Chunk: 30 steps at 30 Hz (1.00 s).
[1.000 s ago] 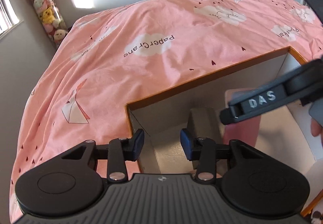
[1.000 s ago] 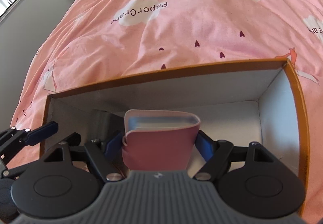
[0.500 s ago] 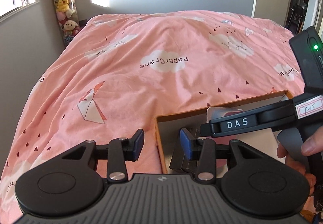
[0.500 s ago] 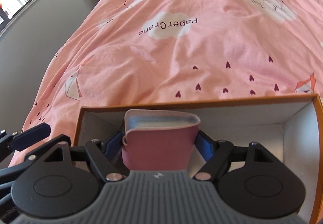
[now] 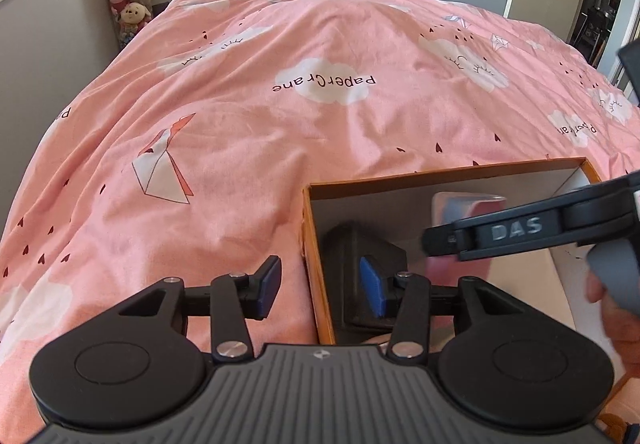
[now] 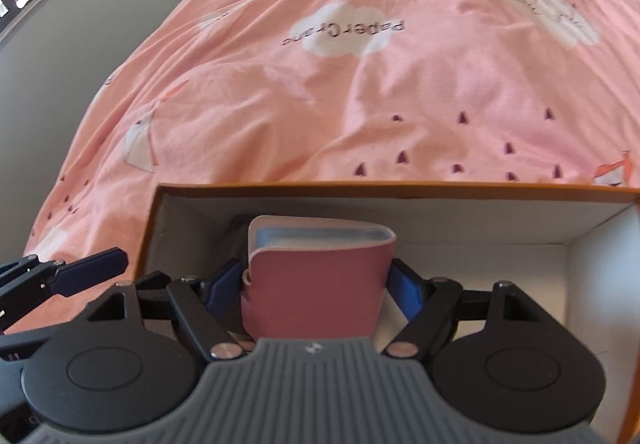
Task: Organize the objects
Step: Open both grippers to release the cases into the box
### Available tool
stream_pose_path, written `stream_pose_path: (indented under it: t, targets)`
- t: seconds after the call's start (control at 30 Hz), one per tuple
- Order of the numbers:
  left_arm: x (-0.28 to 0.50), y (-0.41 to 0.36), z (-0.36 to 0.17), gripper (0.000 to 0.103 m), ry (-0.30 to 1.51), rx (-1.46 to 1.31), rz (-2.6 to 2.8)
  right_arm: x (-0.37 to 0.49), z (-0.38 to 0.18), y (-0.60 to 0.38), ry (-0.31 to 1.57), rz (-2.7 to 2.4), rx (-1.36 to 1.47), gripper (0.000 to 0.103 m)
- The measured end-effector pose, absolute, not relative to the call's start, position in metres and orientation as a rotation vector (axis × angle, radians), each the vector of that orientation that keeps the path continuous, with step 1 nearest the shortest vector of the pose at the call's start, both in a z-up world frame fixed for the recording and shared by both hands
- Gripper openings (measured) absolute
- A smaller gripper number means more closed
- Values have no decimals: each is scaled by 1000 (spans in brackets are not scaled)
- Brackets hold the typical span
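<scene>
1. My right fingers [image 6: 318, 286] were clamped on the pink card holder [image 6: 316, 284], one blue pad against each of its sides, its open edge pointing away from me.
2. I held it above the inside of the orange-rimmed box [image 6: 360, 191], near the box's left end; it had not been let go, so I judged this placing step unfinished.
3. My left fingers [image 5: 320, 286] stood apart and gripped nothing, straddling the box's left wall: one pad over the bedspread, the other inside the box.
4. Just beyond that inner pad a black case [image 5: 360, 248] already lay on the box floor by the left wall, so that item looked done.
5. The rest of the box floor, to the right, showed bare white.
6. Around the box, the pink bedspread [image 5: 280, 148] carried nothing else loose that I could see; whether more things waited out of view, I could not tell.
</scene>
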<state>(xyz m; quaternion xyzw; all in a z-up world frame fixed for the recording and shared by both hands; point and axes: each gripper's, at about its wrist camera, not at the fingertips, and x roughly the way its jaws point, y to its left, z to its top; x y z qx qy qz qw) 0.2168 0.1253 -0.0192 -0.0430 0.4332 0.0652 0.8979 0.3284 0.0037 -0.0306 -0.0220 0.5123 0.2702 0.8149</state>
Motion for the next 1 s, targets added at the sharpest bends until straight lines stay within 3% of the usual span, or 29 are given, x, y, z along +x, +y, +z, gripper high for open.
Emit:
stream_pose_path:
  t: [0.07, 0.5, 1.0]
  targets:
    - [222, 126, -23, 59, 910, -99, 121, 333, -32, -4, 1100, 549, -50, 79]
    - [214, 122, -20, 58, 891, -65, 168, 342, -57, 3, 1197, 526, -142, 79]
    - [213, 120, -24, 58, 908, -74, 155, 355, -81, 5, 1286, 537, -31, 80]
